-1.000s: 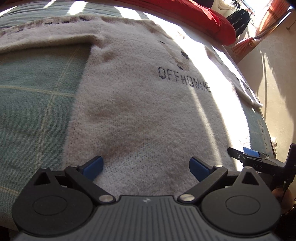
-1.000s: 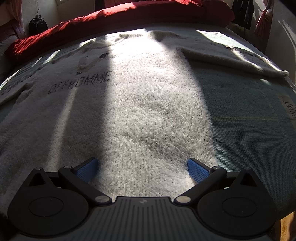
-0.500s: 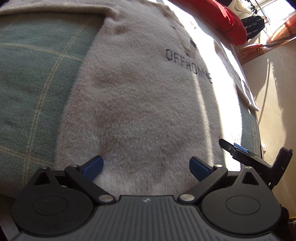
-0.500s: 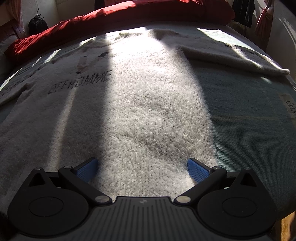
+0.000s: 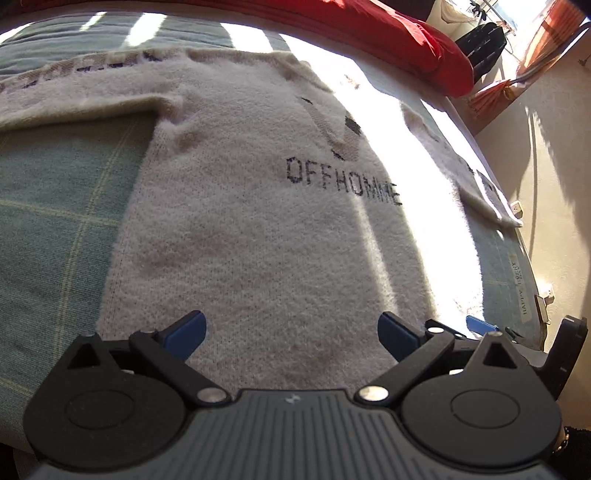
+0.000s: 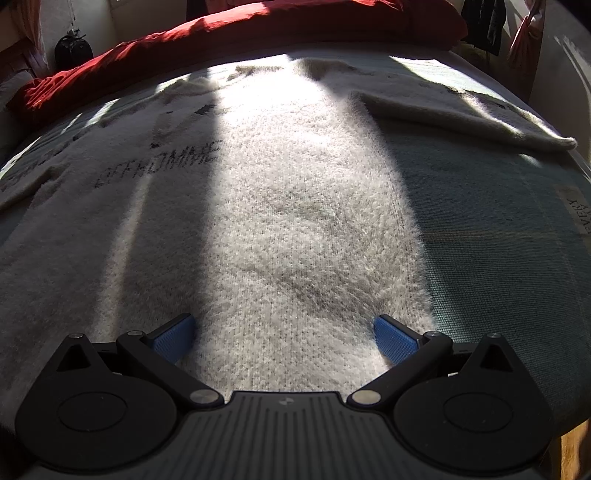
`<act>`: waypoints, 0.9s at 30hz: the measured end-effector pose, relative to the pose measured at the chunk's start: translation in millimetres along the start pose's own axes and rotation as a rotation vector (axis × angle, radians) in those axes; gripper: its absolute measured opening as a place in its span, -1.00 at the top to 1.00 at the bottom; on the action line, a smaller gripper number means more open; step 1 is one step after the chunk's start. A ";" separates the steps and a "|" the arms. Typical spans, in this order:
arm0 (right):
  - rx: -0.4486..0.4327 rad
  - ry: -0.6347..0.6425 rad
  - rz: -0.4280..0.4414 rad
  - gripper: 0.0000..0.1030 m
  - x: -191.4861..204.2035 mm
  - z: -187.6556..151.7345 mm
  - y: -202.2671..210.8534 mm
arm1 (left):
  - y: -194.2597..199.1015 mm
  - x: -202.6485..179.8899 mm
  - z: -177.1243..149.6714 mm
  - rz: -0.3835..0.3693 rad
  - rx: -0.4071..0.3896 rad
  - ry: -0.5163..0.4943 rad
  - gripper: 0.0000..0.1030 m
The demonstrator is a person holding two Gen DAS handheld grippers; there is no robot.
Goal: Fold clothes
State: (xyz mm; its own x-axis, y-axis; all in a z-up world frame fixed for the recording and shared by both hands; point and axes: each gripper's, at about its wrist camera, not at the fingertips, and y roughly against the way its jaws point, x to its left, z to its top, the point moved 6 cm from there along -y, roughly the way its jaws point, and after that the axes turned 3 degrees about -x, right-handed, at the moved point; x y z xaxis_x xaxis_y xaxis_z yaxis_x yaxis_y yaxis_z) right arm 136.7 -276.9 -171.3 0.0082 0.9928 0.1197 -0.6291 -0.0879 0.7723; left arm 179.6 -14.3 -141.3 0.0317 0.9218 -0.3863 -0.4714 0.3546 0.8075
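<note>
A fluffy cream sweater (image 5: 258,229) with dark "OFFHOMME" lettering lies flat, front up, on a green checked bed cover (image 5: 55,206). Both sleeves are spread out sideways. My left gripper (image 5: 291,332) is open at the hem's left part, blue pads wide apart with only fabric below them. My right gripper (image 6: 284,336) is open at the hem's right part of the sweater (image 6: 295,221), close to its side edge. The right gripper (image 5: 480,325) also shows at the lower right of the left wrist view. Sunlight runs in a bright band across the knit.
A red duvet (image 6: 240,33) is bunched along the far side of the bed. The bed edge (image 5: 532,295) drops to a cream floor at the right. Dark clothes (image 5: 484,40) hang near an orange curtain. A dark bag (image 6: 72,50) sits at the far left.
The left wrist view dipped toward the hem half a second ago and has tilted back up, showing the sleeve and duvet again. The right gripper has barely moved. Both stayed open.
</note>
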 end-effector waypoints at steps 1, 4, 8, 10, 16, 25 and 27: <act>-0.010 -0.001 0.001 -1.00 -0.2 -0.8 0.6 | -4.8 -4.0 -2.5 0.010 -0.008 -0.019 -0.92; -0.037 0.001 0.003 -1.00 -0.5 -2.9 2.5 | -21.2 -14.5 -14.5 0.076 -0.030 -0.091 -0.92; -0.042 0.036 0.001 -1.00 1.9 -3.6 4.7 | -33.9 -18.3 -40.5 0.184 -0.043 -0.196 -0.92; -0.027 0.058 -0.002 -1.00 3.2 -3.4 6.4 | -33.0 -23.0 -50.3 0.220 -0.056 -0.258 -0.95; 0.044 0.119 -0.017 -1.00 10.0 -6.9 16.4 | -23.0 -26.7 -58.8 0.250 -0.074 -0.282 -0.97; 0.020 0.195 0.083 -1.00 50.8 19.6 18.9 | 13.0 -18.5 -36.7 0.198 -0.160 -0.192 -0.97; 0.040 0.230 0.088 -1.00 63.5 21.0 8.7 | 18.0 -15.7 -36.2 0.196 -0.171 -0.185 -0.97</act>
State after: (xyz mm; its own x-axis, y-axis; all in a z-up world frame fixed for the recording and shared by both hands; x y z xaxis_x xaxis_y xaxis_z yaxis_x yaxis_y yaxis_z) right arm 148.1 -216.4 -143.8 -0.2249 0.9733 0.0457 -0.5886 -0.1731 0.7897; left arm 138.7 -28.0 -136.9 0.0778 0.9884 -0.1304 -0.6255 0.1502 0.7656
